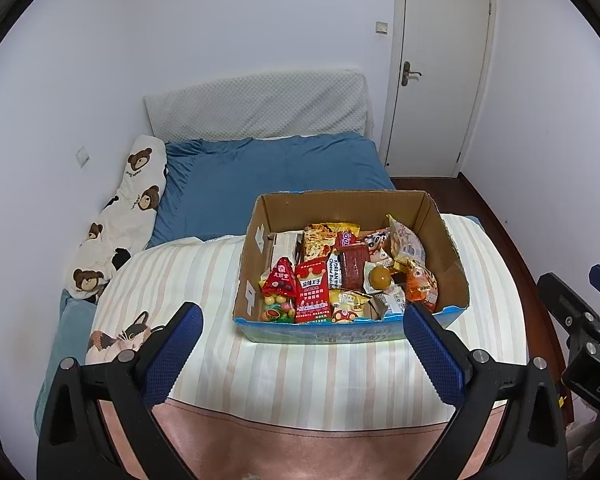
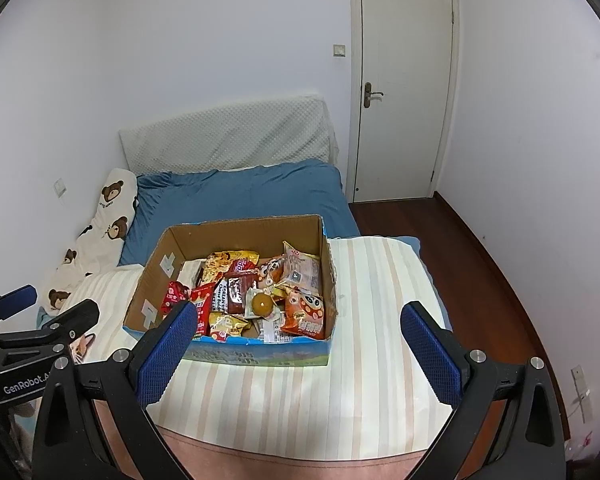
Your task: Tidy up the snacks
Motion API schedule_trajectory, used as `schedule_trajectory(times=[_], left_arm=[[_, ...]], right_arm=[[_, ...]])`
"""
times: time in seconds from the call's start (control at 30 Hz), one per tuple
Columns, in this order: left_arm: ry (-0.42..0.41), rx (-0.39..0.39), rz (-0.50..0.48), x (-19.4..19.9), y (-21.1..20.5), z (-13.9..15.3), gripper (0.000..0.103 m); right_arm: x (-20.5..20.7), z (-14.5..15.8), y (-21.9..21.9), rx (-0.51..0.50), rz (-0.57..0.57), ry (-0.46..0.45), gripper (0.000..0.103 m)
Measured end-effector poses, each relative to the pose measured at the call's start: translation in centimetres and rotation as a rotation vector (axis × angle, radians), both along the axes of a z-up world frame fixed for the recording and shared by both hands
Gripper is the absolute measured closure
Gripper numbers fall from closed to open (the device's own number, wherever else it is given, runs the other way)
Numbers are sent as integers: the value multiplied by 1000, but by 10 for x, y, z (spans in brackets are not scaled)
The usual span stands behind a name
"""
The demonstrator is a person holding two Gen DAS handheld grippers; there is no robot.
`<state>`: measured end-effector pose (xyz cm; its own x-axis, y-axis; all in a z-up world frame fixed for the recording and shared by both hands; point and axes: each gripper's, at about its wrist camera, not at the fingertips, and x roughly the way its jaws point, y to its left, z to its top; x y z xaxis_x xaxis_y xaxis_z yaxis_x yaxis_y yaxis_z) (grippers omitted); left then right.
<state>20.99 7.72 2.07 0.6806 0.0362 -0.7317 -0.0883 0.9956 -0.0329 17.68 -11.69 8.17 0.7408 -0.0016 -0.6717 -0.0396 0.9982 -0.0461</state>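
Striped blanket point(image 1: 300, 364) bears a snack box point(image 1: 256, 276), contents overlapping; both tools point(image 1: 304, 344) point(image 2: 300, 344) gape empty.

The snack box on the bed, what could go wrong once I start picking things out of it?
1. The box sits on a soft striped blanket, so pressing down may tip or slide it.
2. The snacks are heaped and overlapping; pulling the red packet could drag its neighbours out.
3. The round brown snack lies loose on top and might roll off.
Both hand-held grippers, left and right, are open and empty.
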Motion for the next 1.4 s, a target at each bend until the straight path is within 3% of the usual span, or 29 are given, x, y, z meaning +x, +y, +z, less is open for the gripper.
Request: schedule_trajectory(times=[1.4], left_arm=[[4, -8, 21, -9, -7, -1, 0]], right_arm=[[-8, -8, 1, 0, -1, 20, 0]])
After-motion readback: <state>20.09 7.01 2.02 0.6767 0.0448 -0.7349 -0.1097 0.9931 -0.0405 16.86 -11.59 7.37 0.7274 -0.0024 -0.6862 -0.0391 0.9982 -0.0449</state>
